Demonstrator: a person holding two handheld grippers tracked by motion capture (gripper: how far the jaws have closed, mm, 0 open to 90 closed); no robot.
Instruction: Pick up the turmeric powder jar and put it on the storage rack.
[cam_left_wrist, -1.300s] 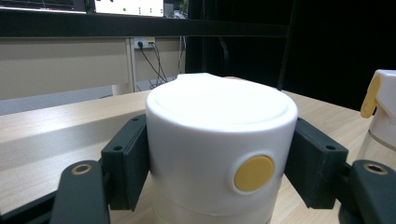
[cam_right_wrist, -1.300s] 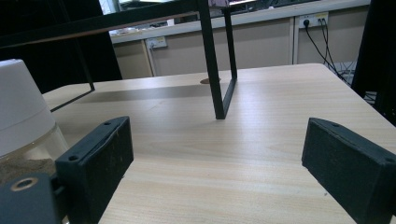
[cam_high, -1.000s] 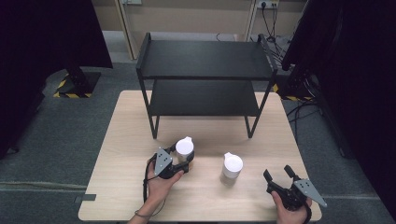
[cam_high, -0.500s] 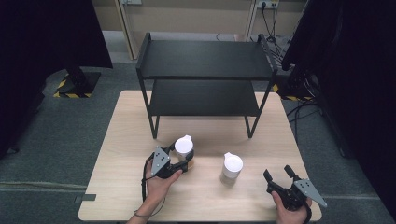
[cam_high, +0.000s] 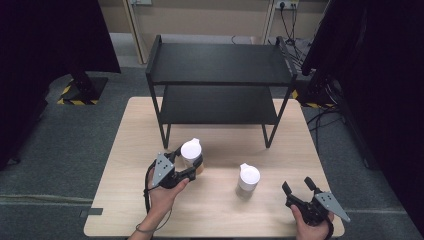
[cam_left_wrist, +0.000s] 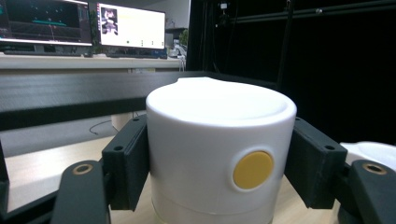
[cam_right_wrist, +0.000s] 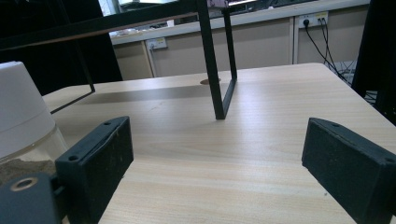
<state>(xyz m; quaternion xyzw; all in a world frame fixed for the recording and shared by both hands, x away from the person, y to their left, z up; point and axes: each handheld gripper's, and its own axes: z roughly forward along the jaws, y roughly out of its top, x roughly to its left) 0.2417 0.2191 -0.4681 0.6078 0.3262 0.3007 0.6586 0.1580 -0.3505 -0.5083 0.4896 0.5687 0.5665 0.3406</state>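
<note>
Two white-lidded jars stand on the wooden table. My left gripper is shut on the left jar, just in front of the black shelf's left leg. In the left gripper view the jaws press both sides of that jar's white lid, which has a yellow dot on its front. The second jar stands free at mid-table; its lid and clear body with brownish contents appear at the left edge of the right gripper view. My right gripper rests open near the front right corner, nothing between its jaws.
A black two-tier metal shelf stands at the back of the table, its right front leg ahead of my right gripper. Bare wood lies between the jars and the front edge. Monitors sit on a far desk.
</note>
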